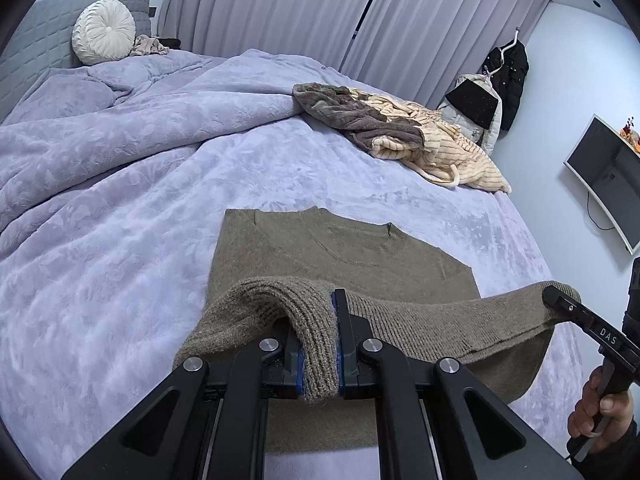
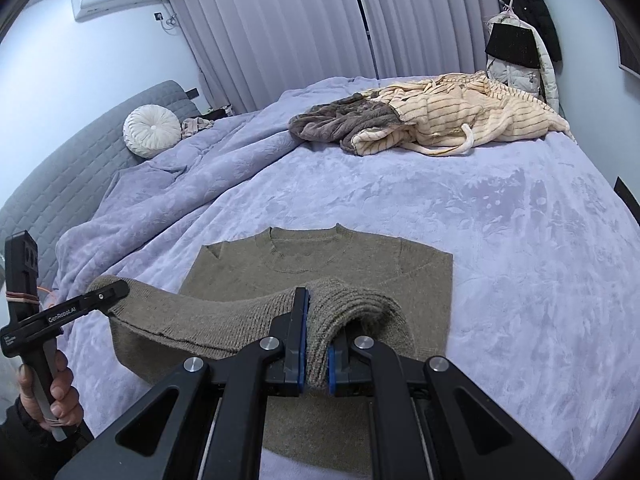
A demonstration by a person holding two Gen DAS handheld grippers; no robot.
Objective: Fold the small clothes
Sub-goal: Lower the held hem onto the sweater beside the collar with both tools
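Note:
An olive-brown knit sweater (image 1: pixel 320 248) (image 2: pixel 320 264) lies flat on the lilac bedspread (image 1: pixel 140 300), its collar at the far end. Its ribbed hem is lifted off the bed and stretched between both grippers, above the sweater's body. My left gripper (image 1: pixel 320 320) is shut on the hem's left corner, with the ribbing bunched between the blue pads. In the right wrist view my right gripper (image 2: pixel 318 320) is shut on the other corner. Each view also shows the other gripper clamping the far hem corner: the right gripper (image 1: pixel 558 298), the left gripper (image 2: pixel 114 290).
A heap of grey and cream striped clothes (image 1: pixel 400 128) (image 2: pixel 420 124) lies at the bed's far side. A bunched duvet (image 1: pixel 100 140) and a round white cushion (image 1: pixel 103 32) are at the headboard. A monitor (image 1: pixel 604 180) and hanging coats (image 1: pixel 508 76) are on the right wall.

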